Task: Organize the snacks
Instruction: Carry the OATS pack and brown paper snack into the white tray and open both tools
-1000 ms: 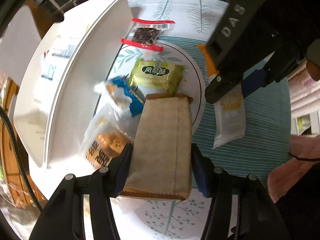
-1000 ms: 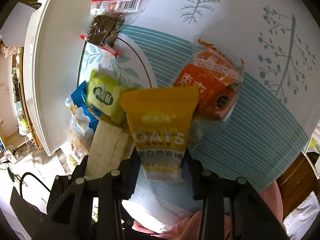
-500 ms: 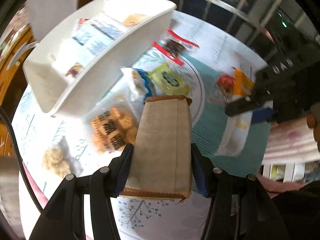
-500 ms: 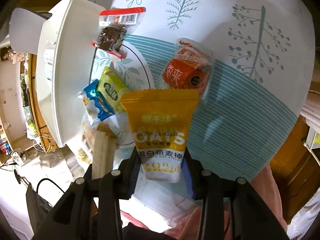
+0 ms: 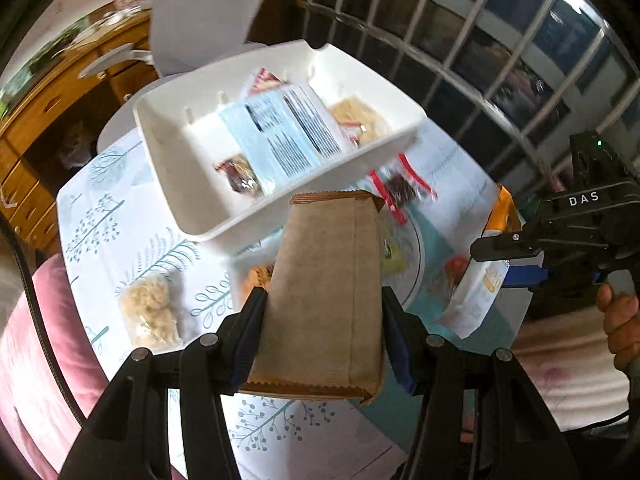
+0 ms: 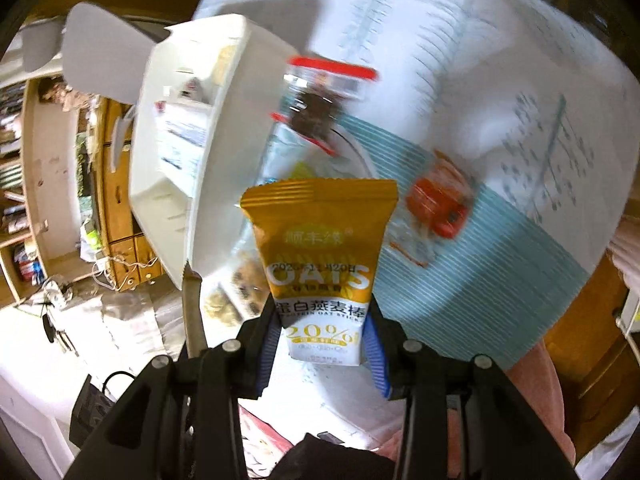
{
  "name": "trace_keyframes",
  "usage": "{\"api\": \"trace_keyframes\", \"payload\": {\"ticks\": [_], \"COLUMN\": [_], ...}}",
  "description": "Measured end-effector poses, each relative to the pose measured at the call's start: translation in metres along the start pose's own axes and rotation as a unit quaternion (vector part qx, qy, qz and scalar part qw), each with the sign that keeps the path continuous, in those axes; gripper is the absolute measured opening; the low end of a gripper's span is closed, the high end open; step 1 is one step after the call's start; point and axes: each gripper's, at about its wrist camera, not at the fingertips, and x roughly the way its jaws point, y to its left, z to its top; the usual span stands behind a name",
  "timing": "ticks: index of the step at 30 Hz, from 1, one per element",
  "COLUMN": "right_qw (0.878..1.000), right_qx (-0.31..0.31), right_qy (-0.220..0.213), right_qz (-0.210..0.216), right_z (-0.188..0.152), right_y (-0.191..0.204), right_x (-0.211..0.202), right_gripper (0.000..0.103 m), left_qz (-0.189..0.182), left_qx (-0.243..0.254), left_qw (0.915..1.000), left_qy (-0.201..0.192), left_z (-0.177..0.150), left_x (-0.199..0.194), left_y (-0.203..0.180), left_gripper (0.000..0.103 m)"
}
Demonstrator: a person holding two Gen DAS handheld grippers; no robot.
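My left gripper is shut on a brown paper snack packet and holds it above the table, in front of the white storage bin. My right gripper is shut on a yellow and white oat bar packet, also lifted; it shows in the left wrist view at the right. The bin holds a pale blue packet and other snacks. On the table lie a red-edged dark snack and an orange packet.
A clear bag of pale puffed snacks lies on the tree-print tablecloth at the left. A cookie bag lies under the oat bar. Wooden cabinets stand behind the table, a barred window beyond. A pink cushion lies by the near edge.
Both grippers have risen and tilted back with their packets. The bin's inside now shows in the left wrist view. The table snacks look smaller and farther.
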Motion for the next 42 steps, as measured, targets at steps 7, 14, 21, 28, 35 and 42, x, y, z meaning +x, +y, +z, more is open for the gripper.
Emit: {"api": "trace_keyframes", "payload": {"ticks": [7, 14, 21, 28, 35, 42], "right_qw": [0.999, 0.995, 0.989, 0.98, 0.969, 0.965], "right_qx": [-0.05, -0.098, -0.15, -0.196, -0.24, -0.256], "right_qy": [0.003, 0.002, 0.013, 0.023, 0.035, 0.03], "right_qz": [0.014, 0.011, -0.01, -0.03, -0.053, -0.044], "right_z": [0.028, 0.065, 0.108, 0.148, 0.176, 0.187], "right_y": [0.031, 0.072, 0.101, 0.123, 0.135, 0.139], "right_x": [-0.015, -0.017, -0.01, 0.004, 0.028, 0.036], "right_gripper": [0.039, 0.039, 0.039, 0.039, 0.04, 0.043], "left_qz": [0.012, 0.001, 0.028, 0.04, 0.056, 0.053], "left_qx": [-0.058, -0.138, -0.193, -0.24, -0.27, -0.281], "left_qw": [0.9974, 0.9857, 0.9721, 0.9588, 0.9502, 0.9493], "left_qy": [-0.041, -0.097, -0.13, -0.146, -0.146, -0.131], "left_z": [0.021, 0.044, 0.063, 0.075, 0.084, 0.089], "left_x": [-0.016, -0.013, 0.002, 0.028, 0.053, 0.063], "left_y": [0.01, 0.027, 0.04, 0.047, 0.051, 0.052], "left_gripper": [0.054, 0.054, 0.054, 0.054, 0.054, 0.058]}}
